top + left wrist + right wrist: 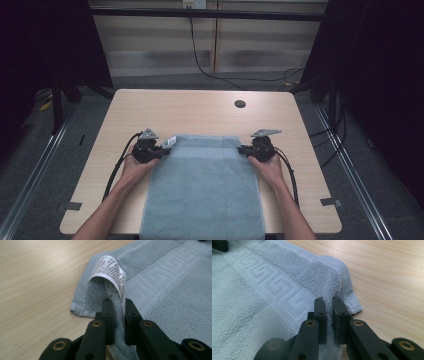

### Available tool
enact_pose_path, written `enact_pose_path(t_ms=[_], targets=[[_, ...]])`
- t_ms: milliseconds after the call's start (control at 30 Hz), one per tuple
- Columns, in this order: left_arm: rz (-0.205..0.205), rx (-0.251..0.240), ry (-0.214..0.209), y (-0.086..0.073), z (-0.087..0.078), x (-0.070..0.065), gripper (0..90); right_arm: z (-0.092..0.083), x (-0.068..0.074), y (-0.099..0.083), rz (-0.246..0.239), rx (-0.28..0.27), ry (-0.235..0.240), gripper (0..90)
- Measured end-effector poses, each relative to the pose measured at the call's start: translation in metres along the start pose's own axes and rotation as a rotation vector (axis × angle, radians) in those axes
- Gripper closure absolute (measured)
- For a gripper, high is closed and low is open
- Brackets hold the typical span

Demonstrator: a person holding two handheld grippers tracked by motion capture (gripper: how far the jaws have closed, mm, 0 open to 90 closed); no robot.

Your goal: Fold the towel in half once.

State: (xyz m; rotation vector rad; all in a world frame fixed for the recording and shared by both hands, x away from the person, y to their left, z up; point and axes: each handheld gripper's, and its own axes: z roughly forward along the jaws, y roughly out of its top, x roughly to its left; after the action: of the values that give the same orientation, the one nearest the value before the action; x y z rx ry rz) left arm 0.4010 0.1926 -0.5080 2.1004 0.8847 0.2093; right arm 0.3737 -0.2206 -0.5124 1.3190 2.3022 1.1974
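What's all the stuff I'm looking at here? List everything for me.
towel: one, pale blue-grey with a woven key-pattern band, spread flat on the table, near edge hanging over the front
care label: one, white with black print, curling up from the towel's far left corner
table: one, light wood, with a round dark hole near its far right
cables: several, black, on the floor behind the table
left gripper: one, black, jaws shut on the towel's far left corner
right gripper: one, black, jaws shut on the towel's far right corner
forearms: two, bare, entering from the bottom
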Motion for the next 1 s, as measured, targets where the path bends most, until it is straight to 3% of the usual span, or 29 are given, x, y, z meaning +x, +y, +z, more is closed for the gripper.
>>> enact_pose_path(t_ms=[133,333,433,567,800,967,1000], targets=[[-0.024,-0.015,-0.031,0.001,-0.002,0.001,83.6,-0.002,-0.001,-0.001,0.017,-0.001,0.013,85.0],[-0.036,-0.085,-0.069,0.012,-0.014,-0.003,83.9,-0.015,-0.002,0.008,0.032,-0.051,0.026,85.5],[-0.033,-0.138,-0.085,0.022,-0.026,-0.007,83.9,-0.03,0.0,0.026,0.023,-0.103,0.038,85.7],[-0.025,-0.168,-0.089,0.03,-0.036,-0.007,83.9,-0.041,0.002,0.039,0.011,-0.143,0.042,85.8],[-0.009,-0.271,-0.089,0.067,-0.066,-0.003,84.0,-0.068,0.004,0.078,-0.008,-0.247,0.059,85.9],[-0.002,-0.321,-0.08,0.088,-0.081,-0.001,84.1,-0.081,0.004,0.1,-0.023,-0.286,0.049,86.0],[0.0,-0.342,-0.071,0.1,-0.087,0.001,84.2,-0.086,0.004,0.11,-0.025,-0.3,0.042,86.0]])
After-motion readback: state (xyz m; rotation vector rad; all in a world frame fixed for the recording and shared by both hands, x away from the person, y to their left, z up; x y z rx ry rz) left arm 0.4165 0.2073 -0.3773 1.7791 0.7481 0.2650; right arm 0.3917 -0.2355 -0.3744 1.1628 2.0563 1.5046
